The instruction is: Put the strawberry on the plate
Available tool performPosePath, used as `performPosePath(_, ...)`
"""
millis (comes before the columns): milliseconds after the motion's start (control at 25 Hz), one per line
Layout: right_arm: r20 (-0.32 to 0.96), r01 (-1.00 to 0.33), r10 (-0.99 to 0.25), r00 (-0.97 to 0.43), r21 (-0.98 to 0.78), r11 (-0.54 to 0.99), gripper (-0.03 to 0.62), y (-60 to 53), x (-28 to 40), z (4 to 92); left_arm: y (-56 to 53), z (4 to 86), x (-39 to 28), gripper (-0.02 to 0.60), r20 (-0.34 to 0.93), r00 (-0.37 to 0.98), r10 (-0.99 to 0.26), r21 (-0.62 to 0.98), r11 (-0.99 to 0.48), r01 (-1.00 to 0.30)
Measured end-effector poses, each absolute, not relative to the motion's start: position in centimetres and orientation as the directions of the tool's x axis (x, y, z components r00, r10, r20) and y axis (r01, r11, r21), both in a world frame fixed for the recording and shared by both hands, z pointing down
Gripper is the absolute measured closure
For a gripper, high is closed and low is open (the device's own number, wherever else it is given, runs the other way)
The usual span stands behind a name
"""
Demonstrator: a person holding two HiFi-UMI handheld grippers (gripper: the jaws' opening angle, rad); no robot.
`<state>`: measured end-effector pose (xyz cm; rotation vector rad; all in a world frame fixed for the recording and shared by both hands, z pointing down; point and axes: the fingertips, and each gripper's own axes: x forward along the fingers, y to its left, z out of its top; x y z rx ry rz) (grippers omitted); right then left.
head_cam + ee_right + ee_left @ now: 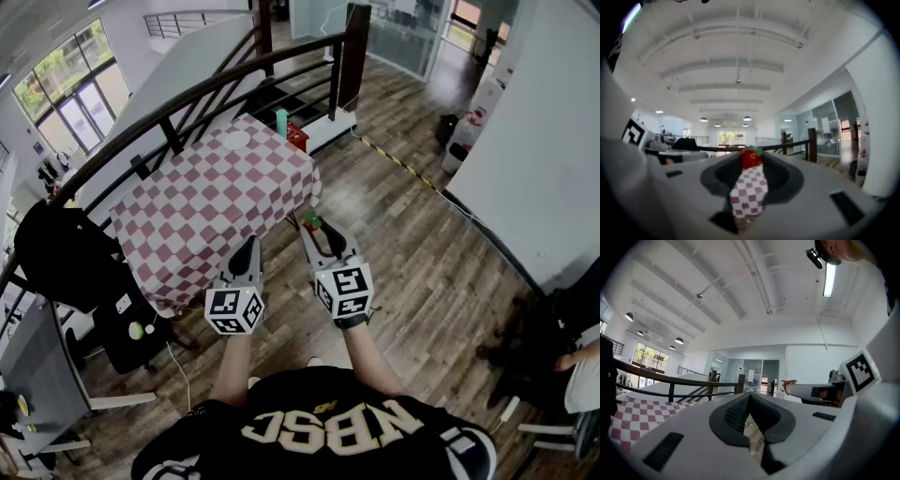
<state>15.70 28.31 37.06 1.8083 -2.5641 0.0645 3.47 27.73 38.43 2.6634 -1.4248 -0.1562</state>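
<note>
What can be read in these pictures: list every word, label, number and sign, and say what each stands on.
"NBSC": large pale letters on the person's dark shirt, head view.
Small yellow mark above those letters: too small to read.
Square markers on the left cube and right cube: black-and-white patterns, no letters.
Sheet on the glass door, left gripper view: too small to read.

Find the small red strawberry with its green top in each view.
Head view: small red strawberry, centre, at right gripper tip.
Left gripper view: strawberry right of centre.
Right gripper view: strawberry centre, between jaws.
Shared landmark: red-and-white checked tablecloth.
</note>
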Motion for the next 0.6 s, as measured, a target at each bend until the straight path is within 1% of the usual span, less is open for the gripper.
performPosePath(320, 0.038, -0.943, -0.944, -0.329, -0.070, 0.326, 0.451, 28.2, 20.0, 38.6, 28.7, 41.5, 8.2, 0.572, 0.025, 0.556, -0.831, 0.147, -0.547, -0.824)
performPosePath(600, 0.054, -0.935, -0.937, -0.345, -0.100, 0.339, 0.451, 26.7, 19.9, 39.5, 27.8, 40.7, 8.1, 0.572, 0.016, 0.535, -0.845, 0.104, -0.531, -0.841)
